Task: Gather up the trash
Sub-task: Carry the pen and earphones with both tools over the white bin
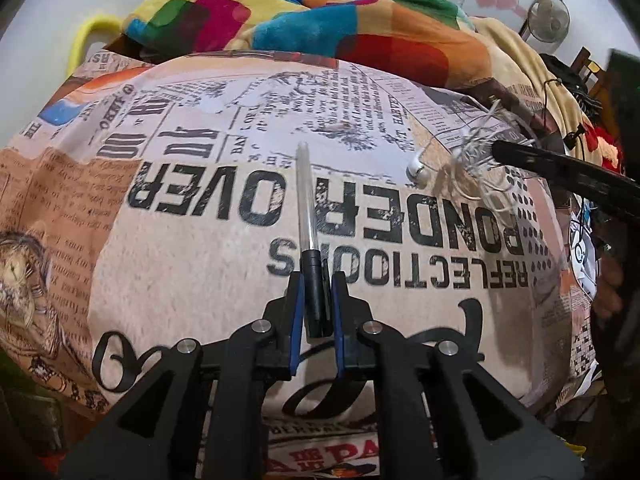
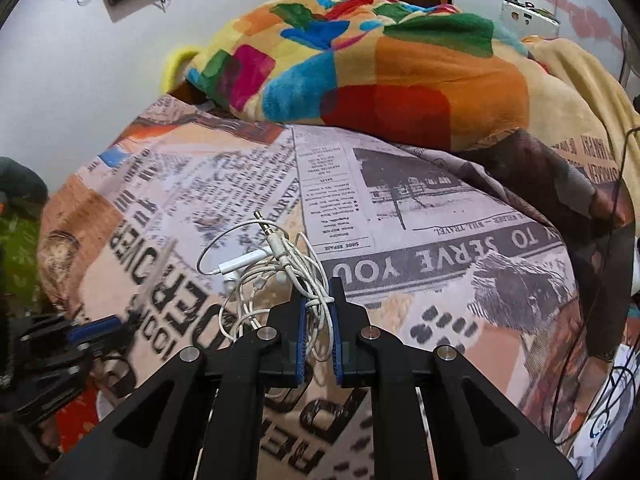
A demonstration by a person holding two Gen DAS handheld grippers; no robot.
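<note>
My left gripper (image 1: 314, 276) is shut on a pen (image 1: 307, 208) with a clear barrel and a black cap; the barrel sticks out forward over the newspaper-print bedsheet (image 1: 192, 272). My right gripper (image 2: 318, 292) is shut on a tangle of white earphone cable (image 2: 276, 276), whose jack plug and earbuds dangle out in front. In the left wrist view that same white earphone cable (image 1: 460, 168) hangs from the right gripper's black finger (image 1: 552, 164) at the right. The left gripper (image 2: 96, 330) shows blurred at the left edge of the right wrist view.
A colourful patchwork blanket (image 2: 360, 68) is heaped at the far side of the bed, with a beige blanket (image 2: 572, 92) to its right. A black cable (image 2: 612, 216) trails down the right side. A fan (image 1: 548, 18) stands at the back right.
</note>
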